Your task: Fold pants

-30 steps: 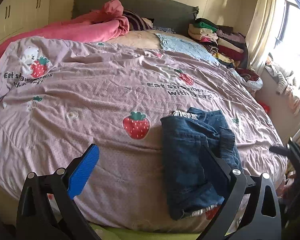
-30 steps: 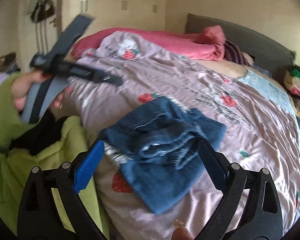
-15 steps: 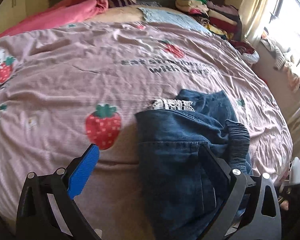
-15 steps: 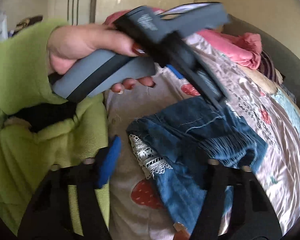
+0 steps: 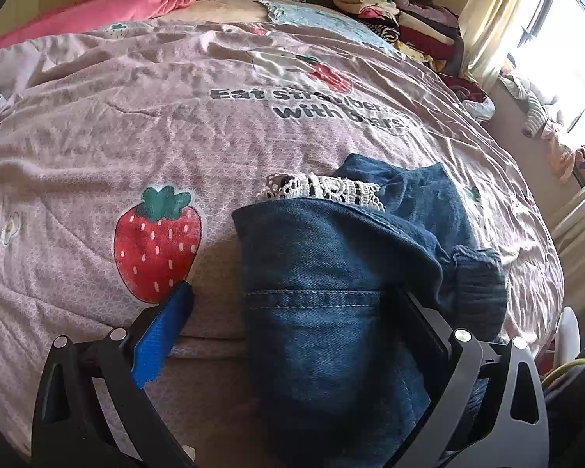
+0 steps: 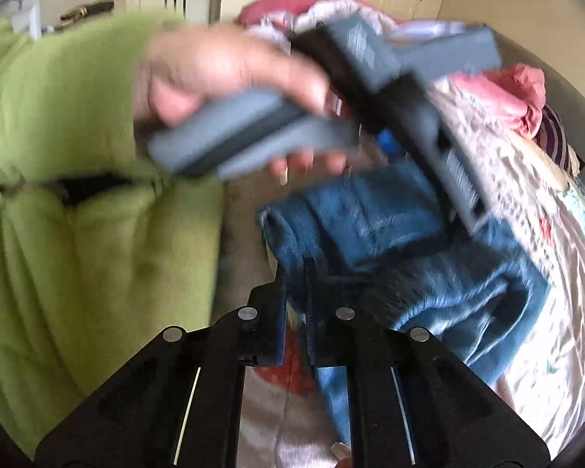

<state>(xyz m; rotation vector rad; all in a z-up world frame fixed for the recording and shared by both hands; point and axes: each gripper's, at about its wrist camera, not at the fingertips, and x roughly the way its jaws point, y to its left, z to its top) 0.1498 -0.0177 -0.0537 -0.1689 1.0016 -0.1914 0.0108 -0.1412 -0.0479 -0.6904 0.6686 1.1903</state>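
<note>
**Right claw pinches down at the jeans' near edge, left claw wide over the denim**

The denim jeans are lying in a rumpled, partly folded heap on the bed's strawberry-print duvet, just right of the big printed strawberry, with a strip of white lace trim peeking out at their far edge. They sit close to the bed's near edge, well short of the pink blanket and the stack of folded clothes up at the head of the bed.

The left claw is released, jaws spread wide: the blue pad hangs over bare duvet beside the jeans, while the dark finger stands over the denim. Nothing is pressed between them.

And the right claw: its jaws have just been closing and are now clenched tight, tips right at the jeans' near corner. That view is blurred, and whether a fold of cloth is actually caught between the pads I cannot tell. In the same view a hand, green sleeve behind it, carries the other grey tool above the jeans.

This looks like the grab step, taking hold of an edge before a fold. Next, I'd judge, the left claw needs to settle onto the same edge and close, so both can lift the cloth together and carry it over. If the right pinch caught nothing, it wants re-gripping first.
</note>
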